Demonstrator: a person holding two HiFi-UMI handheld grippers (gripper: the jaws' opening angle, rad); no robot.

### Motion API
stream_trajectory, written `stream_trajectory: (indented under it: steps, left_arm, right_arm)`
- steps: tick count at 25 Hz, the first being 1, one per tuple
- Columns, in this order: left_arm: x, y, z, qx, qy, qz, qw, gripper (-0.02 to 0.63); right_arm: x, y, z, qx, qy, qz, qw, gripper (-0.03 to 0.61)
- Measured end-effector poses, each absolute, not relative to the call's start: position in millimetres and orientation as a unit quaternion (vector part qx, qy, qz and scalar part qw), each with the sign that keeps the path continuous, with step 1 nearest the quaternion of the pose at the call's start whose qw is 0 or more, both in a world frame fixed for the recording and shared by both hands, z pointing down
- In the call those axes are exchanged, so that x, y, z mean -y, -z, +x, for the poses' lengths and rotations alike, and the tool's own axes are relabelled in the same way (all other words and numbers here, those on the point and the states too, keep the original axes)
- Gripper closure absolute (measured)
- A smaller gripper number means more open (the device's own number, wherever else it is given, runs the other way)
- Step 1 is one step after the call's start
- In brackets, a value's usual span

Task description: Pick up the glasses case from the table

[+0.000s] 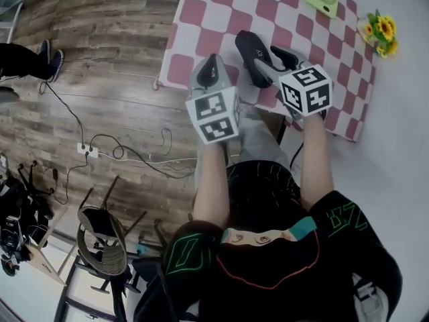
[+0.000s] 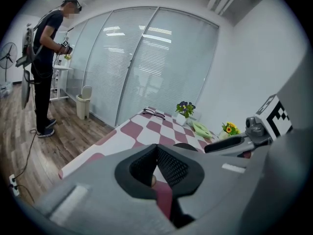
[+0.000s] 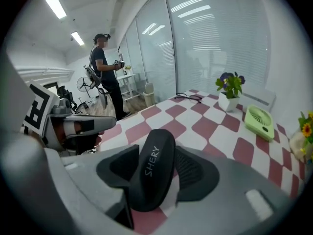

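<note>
Status on the glasses case [image 3: 152, 175]?

lol it's lying between the jaws of my right gripper [image 3: 155, 151], and they're standing apart, not squeezing. My left gripper [image 2: 156, 148] is hovering just left of it, jaws pressing together.

A black top [image 1: 268, 260] was worn, printed with angular green line figures on both shoulders, a thin red outline across the chest and a teal patch beside the neck. The forearms were left uncovered beyond its sleeves. Ahead of the top, the left gripper [image 1: 210, 64] and the right gripper [image 1: 271, 59] were each seen to be built of pale grey plastic and lined with black, ribbed pads [image 2: 171, 168]. On the end of each gripper nearest the top a white marker cube [image 1: 214, 115] was mounted, its faces printed with black square patterns.
</note>
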State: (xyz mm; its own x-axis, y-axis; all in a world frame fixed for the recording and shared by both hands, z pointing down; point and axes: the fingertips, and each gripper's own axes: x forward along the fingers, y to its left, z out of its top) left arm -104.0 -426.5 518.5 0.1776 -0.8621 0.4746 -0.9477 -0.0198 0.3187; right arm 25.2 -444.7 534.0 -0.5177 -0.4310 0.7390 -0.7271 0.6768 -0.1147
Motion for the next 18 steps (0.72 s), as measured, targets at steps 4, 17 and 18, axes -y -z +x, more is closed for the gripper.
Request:
stream_trajectory:
  steps: [4,17,18]
  left_arm:
    - [431,-530,-111,0.646,-0.086,0.699,0.294,0.604]
    - [441,-537,-105,0.655,-0.100,0.688,0.297,0.604]
    - [441,-538,-104,0.655,-0.099,0.687,0.298,0.604]
  right_arm:
    - [457,-551,28,0.841,-0.250,0.331,0.348,0.313]
    - [455,-568,11,0.845,-0.352,0.260,0.307,0.245]
    - [455,-568,10,0.845,-0.354,0.258,0.307,0.238]
